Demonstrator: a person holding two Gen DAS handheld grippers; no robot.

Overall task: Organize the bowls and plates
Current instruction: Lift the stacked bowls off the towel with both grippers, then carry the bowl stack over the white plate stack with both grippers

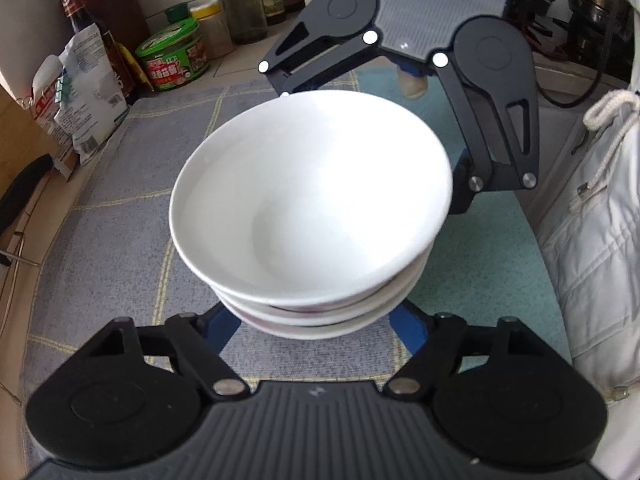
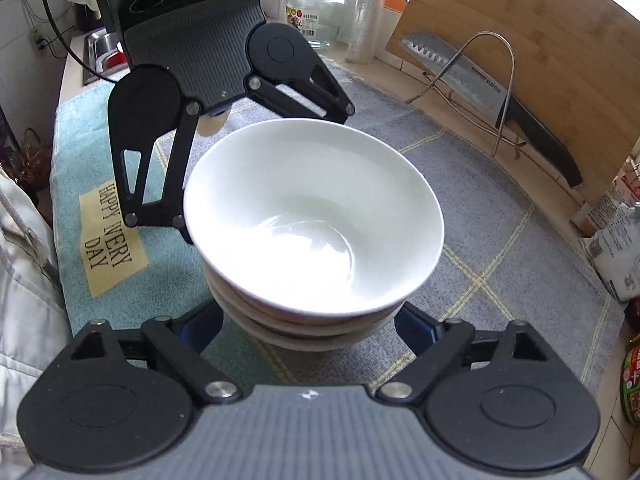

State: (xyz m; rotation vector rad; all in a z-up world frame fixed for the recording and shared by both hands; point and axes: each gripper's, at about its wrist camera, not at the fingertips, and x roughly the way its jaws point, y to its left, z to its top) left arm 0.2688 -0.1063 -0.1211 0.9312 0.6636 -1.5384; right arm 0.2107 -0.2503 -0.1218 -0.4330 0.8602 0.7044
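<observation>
A stack of three nested white bowls (image 1: 312, 208) stands on the grey checked mat (image 1: 112, 240); it also shows in the right wrist view (image 2: 316, 220). My left gripper (image 1: 316, 332) is open, its blue fingers (image 1: 218, 332) either side of the stack's base. My right gripper (image 2: 308, 332) is open too, its blue fingers (image 2: 200, 330) flanking the base from the opposite side. Each gripper shows in the other's view, behind the stack: the right one (image 1: 400, 72) and the left one (image 2: 224, 92). Fingertips are hidden under the bowls.
A green tub (image 1: 174, 58), bottles (image 1: 244, 4) and a white bag (image 1: 86, 92) line the wall. A knife (image 2: 492, 96) on a wire stand leans by a wooden board (image 2: 520, 32). A glass jar (image 2: 314, 14) stands behind. A teal towel (image 2: 108, 216) lies beside the mat.
</observation>
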